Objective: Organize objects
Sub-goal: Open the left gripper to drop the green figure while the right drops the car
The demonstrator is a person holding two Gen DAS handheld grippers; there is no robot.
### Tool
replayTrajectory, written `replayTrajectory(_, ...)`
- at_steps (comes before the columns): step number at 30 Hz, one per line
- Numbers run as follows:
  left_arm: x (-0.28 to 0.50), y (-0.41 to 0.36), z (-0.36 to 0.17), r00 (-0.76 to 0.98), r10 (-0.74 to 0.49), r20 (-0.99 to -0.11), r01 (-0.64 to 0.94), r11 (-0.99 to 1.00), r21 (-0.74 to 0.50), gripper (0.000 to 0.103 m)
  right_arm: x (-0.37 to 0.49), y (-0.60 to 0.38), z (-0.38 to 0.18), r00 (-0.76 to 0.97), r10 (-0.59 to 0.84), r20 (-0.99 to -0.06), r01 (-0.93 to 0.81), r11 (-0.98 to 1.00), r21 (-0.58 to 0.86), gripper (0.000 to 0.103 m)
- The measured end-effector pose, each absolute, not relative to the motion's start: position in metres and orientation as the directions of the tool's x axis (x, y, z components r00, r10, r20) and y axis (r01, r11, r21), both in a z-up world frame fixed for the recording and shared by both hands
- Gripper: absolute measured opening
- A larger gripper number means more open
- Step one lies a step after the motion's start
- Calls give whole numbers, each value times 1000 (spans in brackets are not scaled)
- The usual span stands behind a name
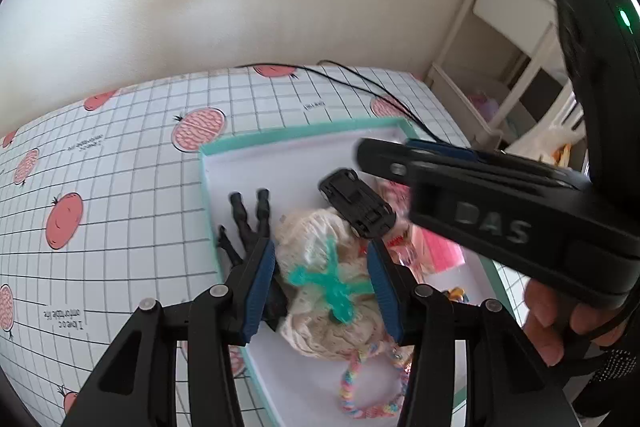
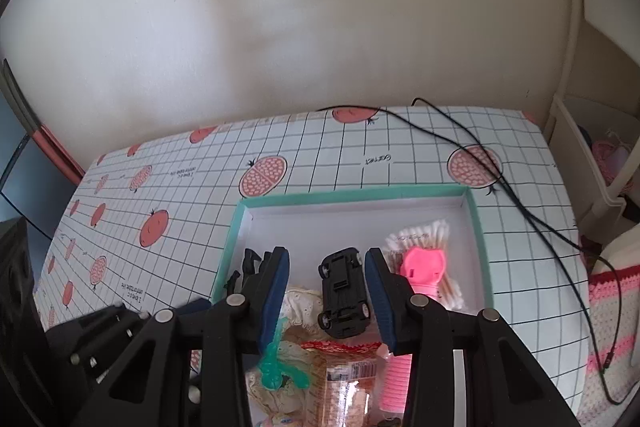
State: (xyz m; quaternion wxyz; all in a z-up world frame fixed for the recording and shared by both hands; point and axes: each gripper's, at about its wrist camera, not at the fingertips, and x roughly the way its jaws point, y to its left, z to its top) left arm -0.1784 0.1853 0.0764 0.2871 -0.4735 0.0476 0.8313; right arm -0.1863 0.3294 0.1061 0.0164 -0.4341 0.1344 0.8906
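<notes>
A teal-rimmed white box (image 1: 212, 195) (image 2: 236, 239) lies on the gridded tablecloth with several small things inside. My left gripper (image 1: 320, 247) is open, hovering over a cream lace cloth (image 1: 320, 323) with a teal rubbery figure (image 1: 328, 279) on it. A black toy figure (image 1: 248, 219) lies beside its left finger. My right gripper (image 2: 327, 257) is open above an upside-down black toy car (image 2: 344, 291) (image 1: 356, 203), which lies between its fingers. In the left wrist view the right gripper (image 1: 384, 157) reaches in from the right, over the car.
The box also holds a cotton swab pack (image 2: 420, 239) under a pink piece (image 2: 424, 265), a snack packet (image 2: 348, 379) and a rainbow bracelet (image 1: 360, 395). A black cable (image 2: 520, 203) crosses the cloth. A white shelf (image 1: 504, 67) stands right. A hand (image 1: 552, 315) holds the right tool.
</notes>
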Motion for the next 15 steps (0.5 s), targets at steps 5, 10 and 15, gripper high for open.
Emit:
replayTrajectory(5,-194,161,84,-460,399,-793,-439,-879,-187,49,-184,334,105,-619,-73,-782,-160,-963,216,43)
replayTrajectory(10,-210,136,86,-534,328,-779,-338,-928,-159,49,-187,329,94,-595,-77,-800,-154,-966,208,43)
replayTrajectory(15,-222,118,82,-573,274,-772,-264,-954,-143,50,-190,323,82,-575,-75,-815,-149,-970,194,43)
